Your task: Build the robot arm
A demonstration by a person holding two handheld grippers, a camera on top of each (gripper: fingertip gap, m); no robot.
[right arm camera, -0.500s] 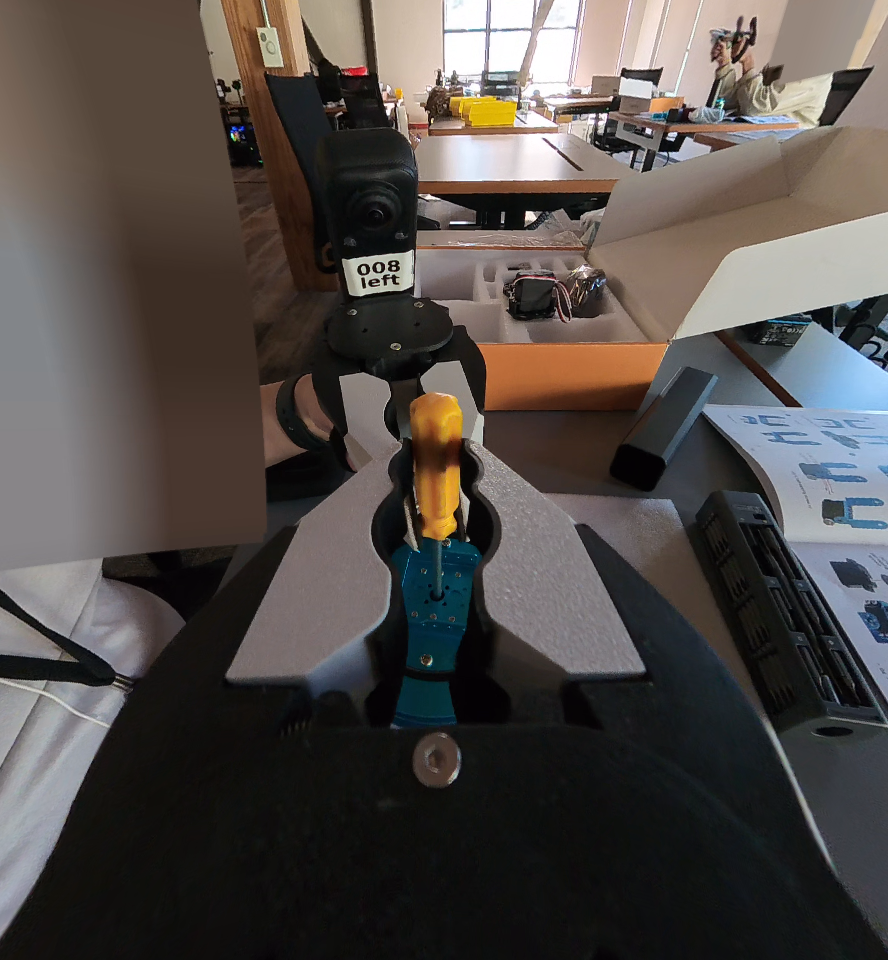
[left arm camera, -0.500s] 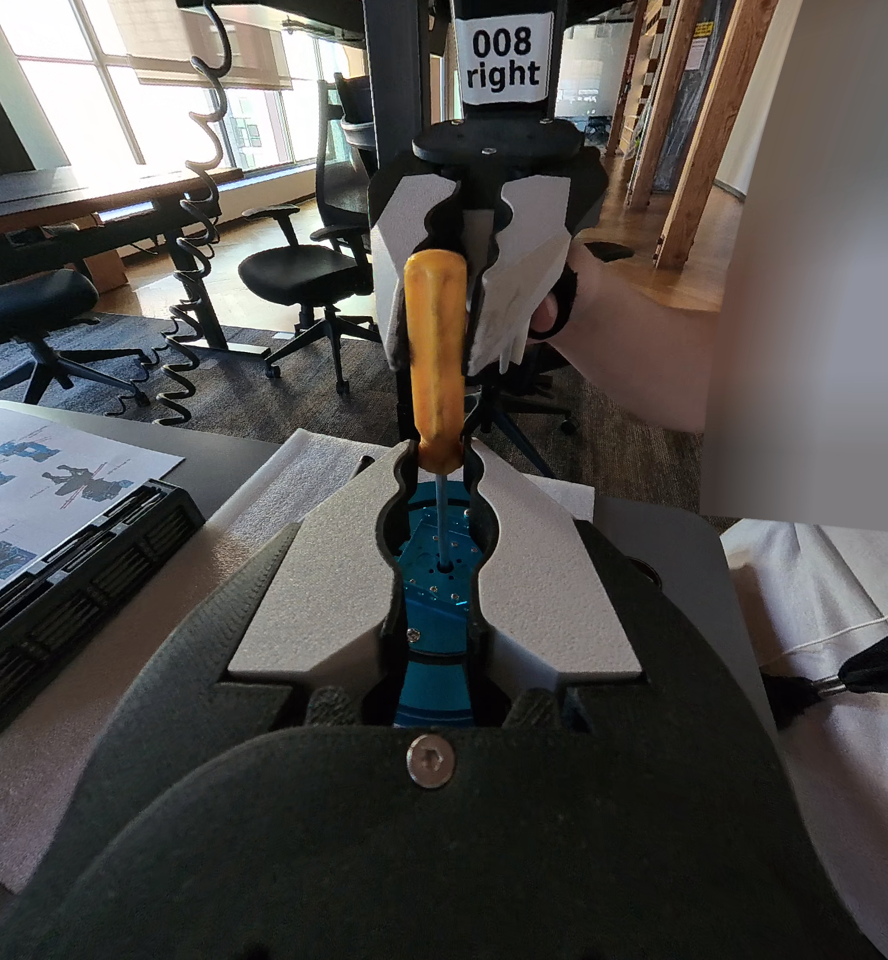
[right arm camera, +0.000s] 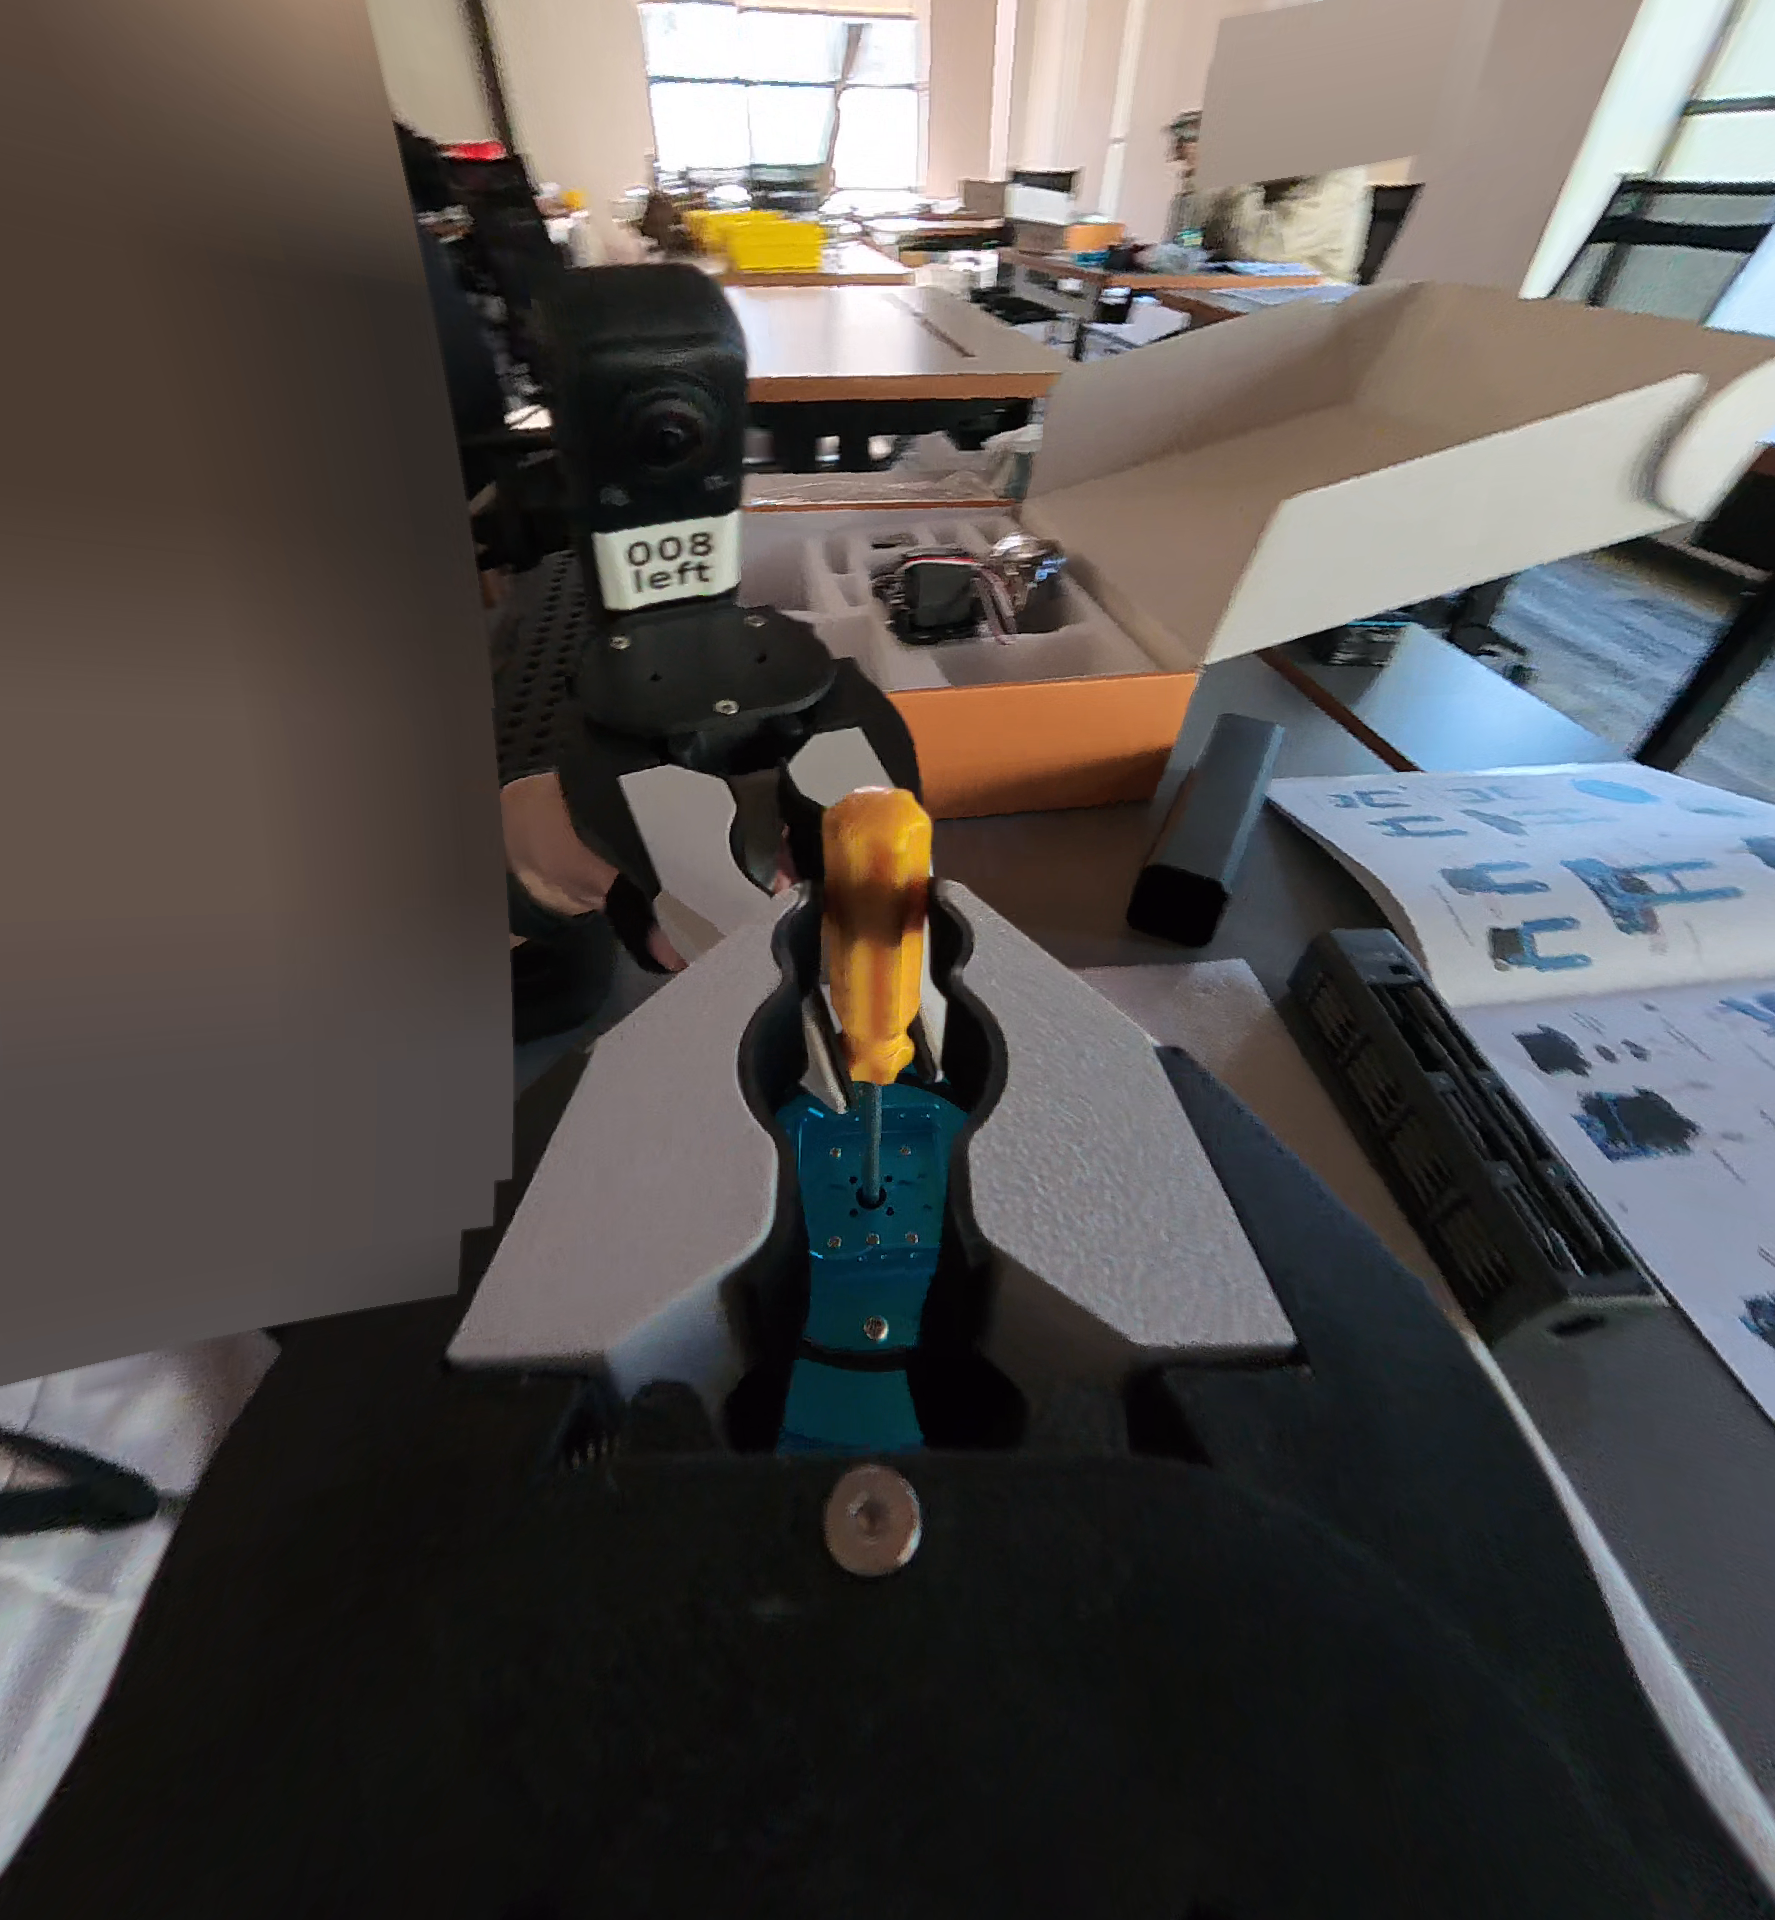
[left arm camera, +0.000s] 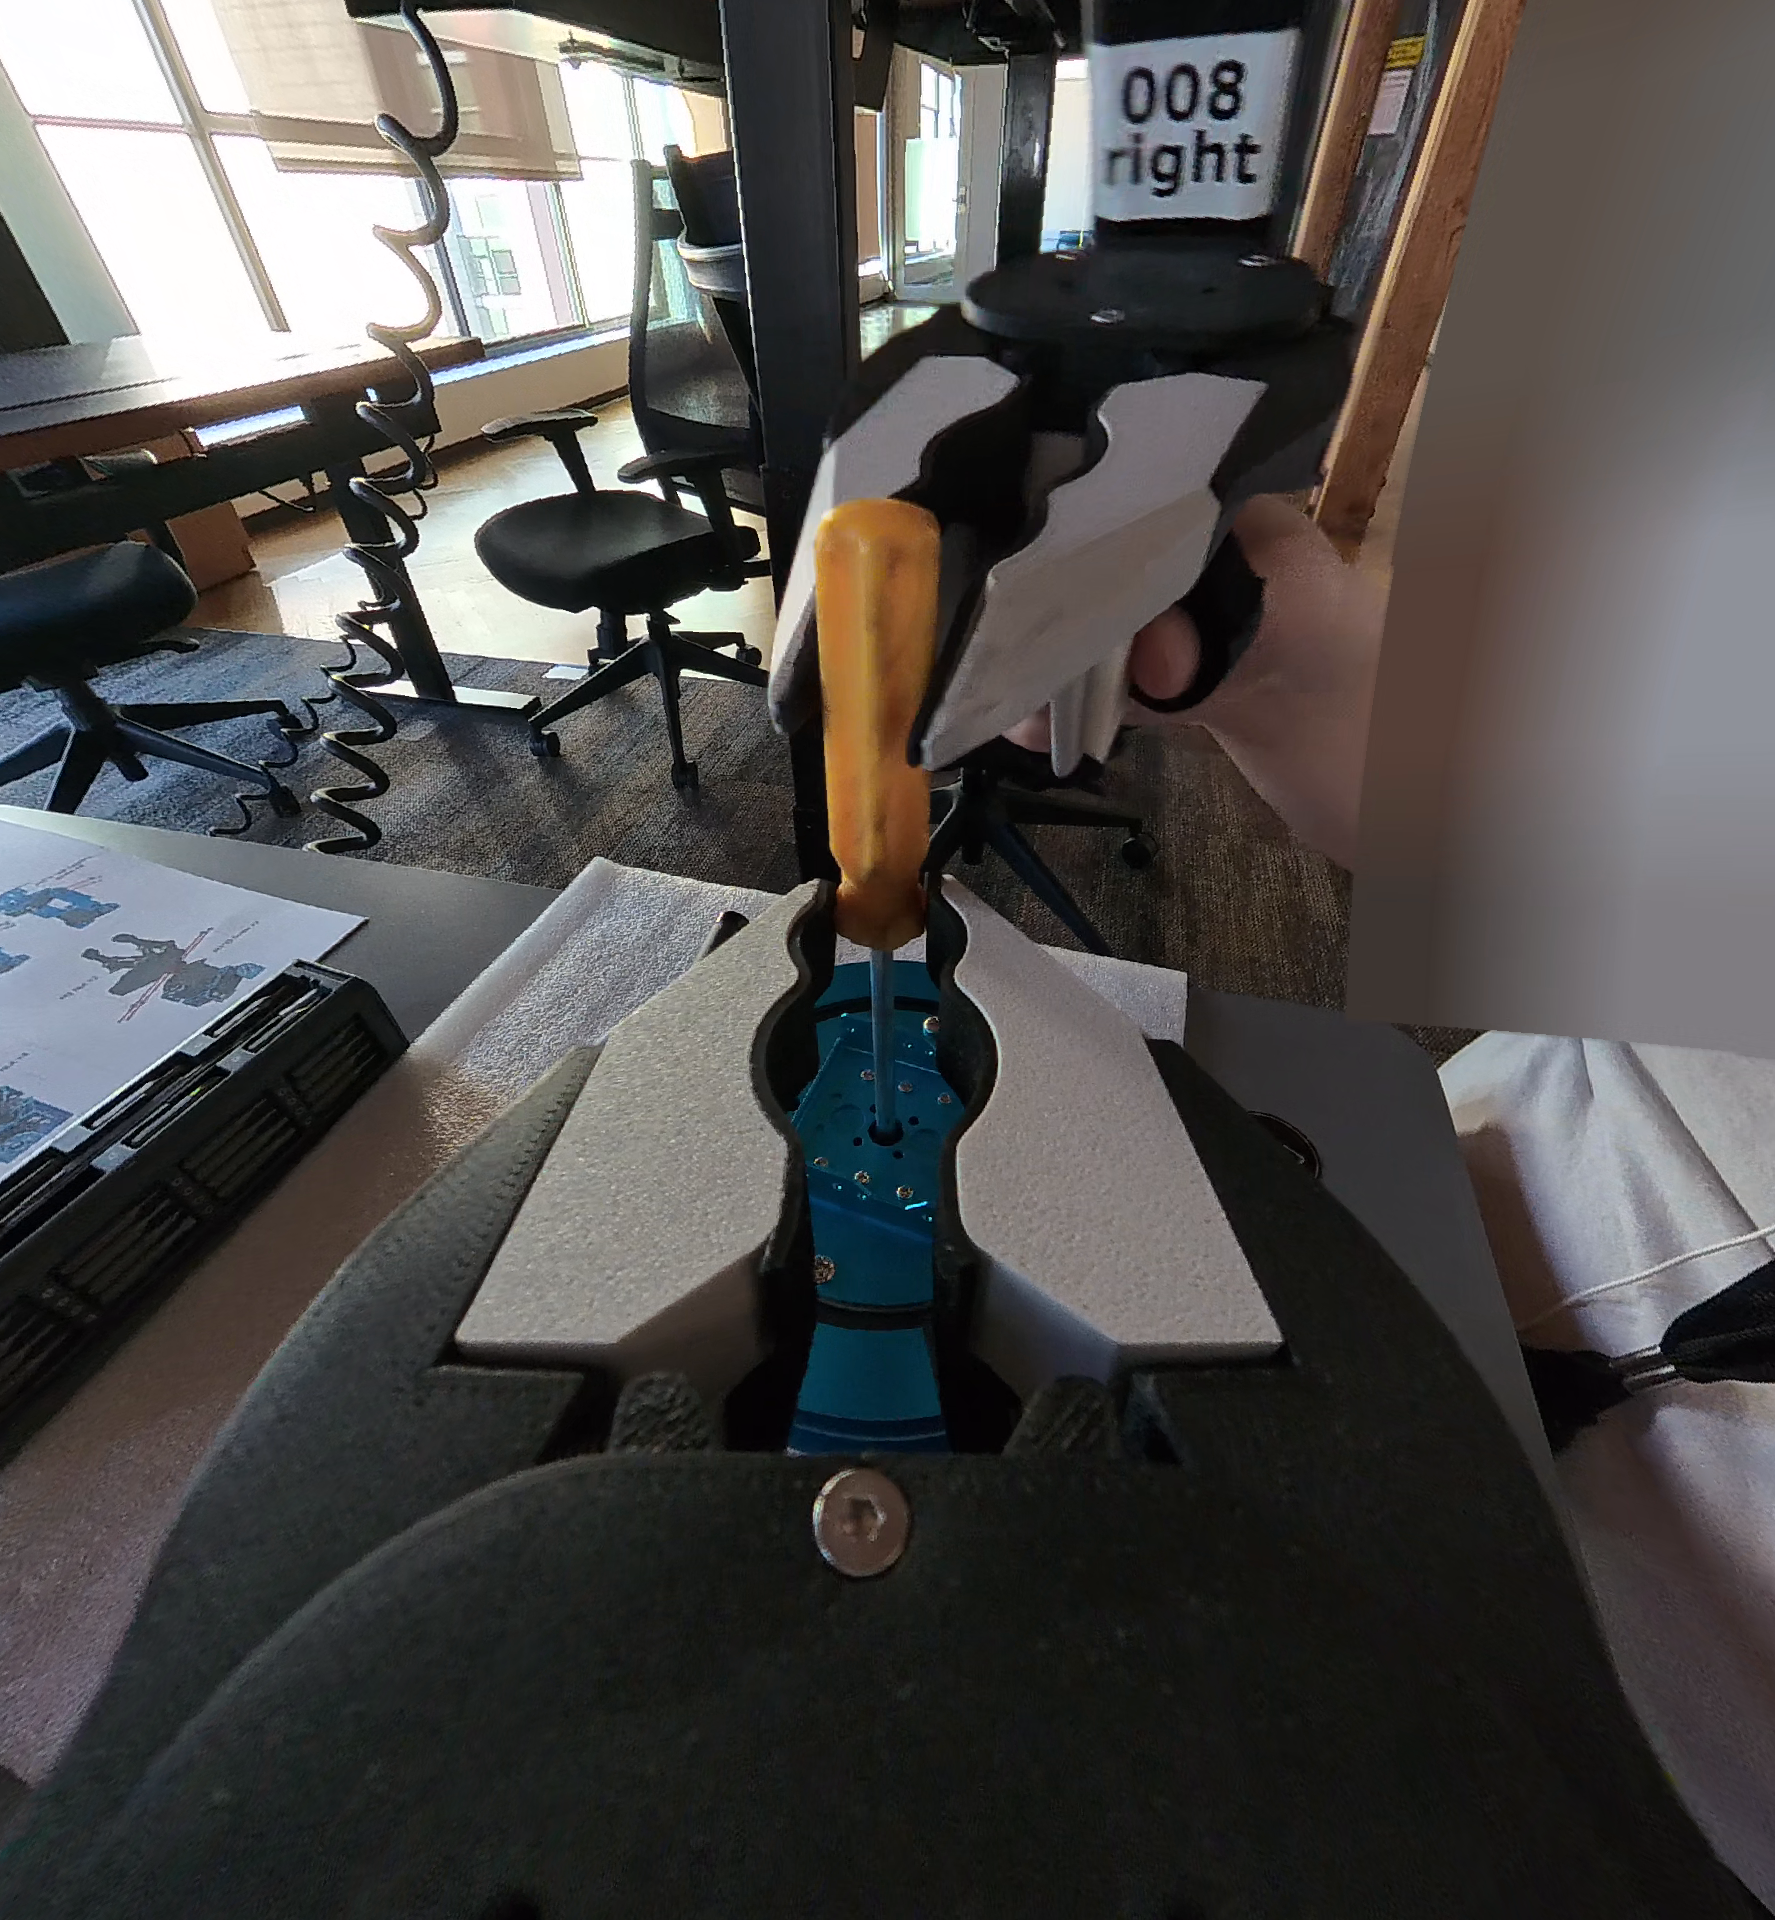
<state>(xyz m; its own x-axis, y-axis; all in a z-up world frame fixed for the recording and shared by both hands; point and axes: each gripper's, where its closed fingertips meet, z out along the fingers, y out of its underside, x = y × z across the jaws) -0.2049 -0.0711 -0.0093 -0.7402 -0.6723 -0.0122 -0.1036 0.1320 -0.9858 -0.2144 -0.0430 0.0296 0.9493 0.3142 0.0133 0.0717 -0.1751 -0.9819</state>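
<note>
Grippers meet over a grey desk: the left gripper (left arm camera: 878,1132) has its fingers clamped on a blue metal part (left arm camera: 867,1164) dotted with small holes and screws, held low between the pale finger pads above a white foam sheet (left arm camera: 644,935). The right gripper (left arm camera: 924,665), tilted and held by a person's hand (left arm camera: 1267,644), grips the handle of a yellow-handled screwdriver (left arm camera: 875,717) between its closed fingers; the tool stands nearly upright with its thin shaft tip seated in a hole in the blue part's top face. In the right wrist view the screwdriver (right arm camera: 875,935) rises between that gripper's own finger pads. Left of the part lie a black ribbed case (left arm camera: 135,1143) and a printed instruction sheet (left arm camera: 52,956). An open cardboard box (right arm camera: 1070,665) with foam insert sits farther back, a dark rectangular block (right arm camera: 1210,831) beside it.
</note>
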